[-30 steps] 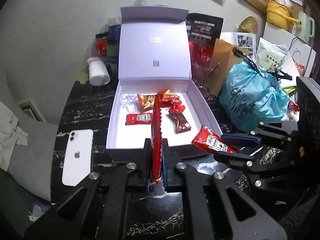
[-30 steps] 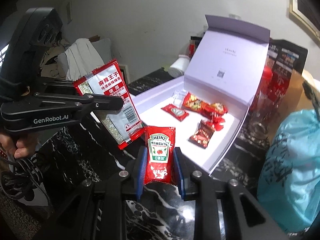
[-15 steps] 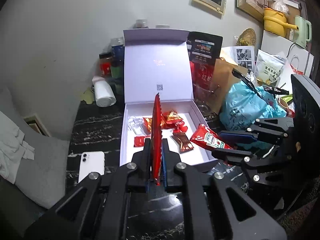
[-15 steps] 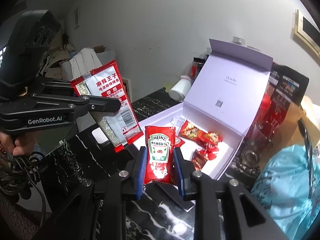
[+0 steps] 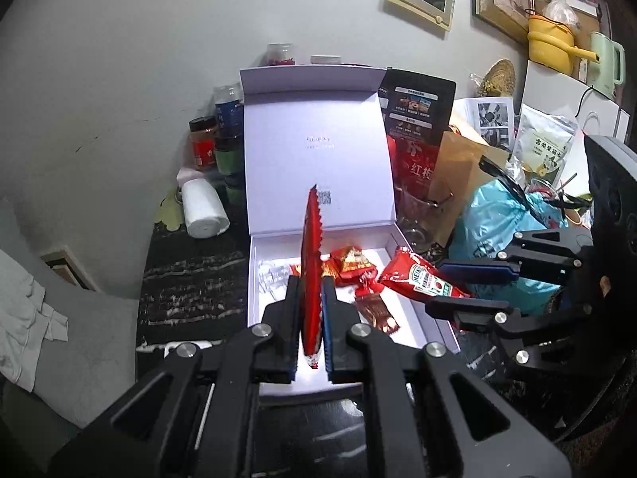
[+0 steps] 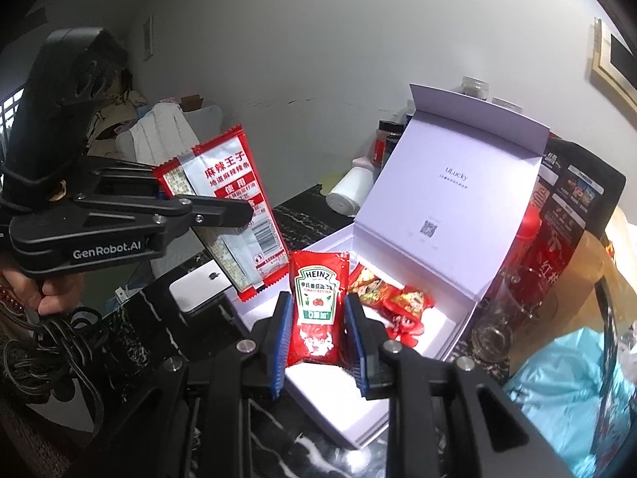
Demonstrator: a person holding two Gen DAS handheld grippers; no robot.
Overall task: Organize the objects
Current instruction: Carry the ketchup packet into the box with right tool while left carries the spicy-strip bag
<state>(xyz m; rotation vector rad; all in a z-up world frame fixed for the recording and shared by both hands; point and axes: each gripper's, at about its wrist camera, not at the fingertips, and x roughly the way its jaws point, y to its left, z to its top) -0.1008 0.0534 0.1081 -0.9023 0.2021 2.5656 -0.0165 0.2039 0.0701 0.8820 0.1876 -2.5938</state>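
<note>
Both tools rose; ketchup packet (image 6: 316,304) pinched in right tool (image 6: 317,342), seemingly above box (image 6: 406,378).

The left gripper (image 5: 309,318) was held out and angled downward, its black linkage arms spread wide at the base and drawn together at the front. Its jaws were pinched almost flat against each other, clamped on a thin red snack packet (image 5: 311,275) standing edge-on between them. A bare hand (image 6: 42,290) wrapped the pistol-style grip beneath it, fingers curled round the handle, with cables hanging below the wrist. The right gripper (image 6: 317,326) sat alongside at a like downward tilt, its blue-padded fingers (image 6: 280,338) set a little apart and pressing both edges of an upright ketchup sachet (image 6: 317,302).
</note>
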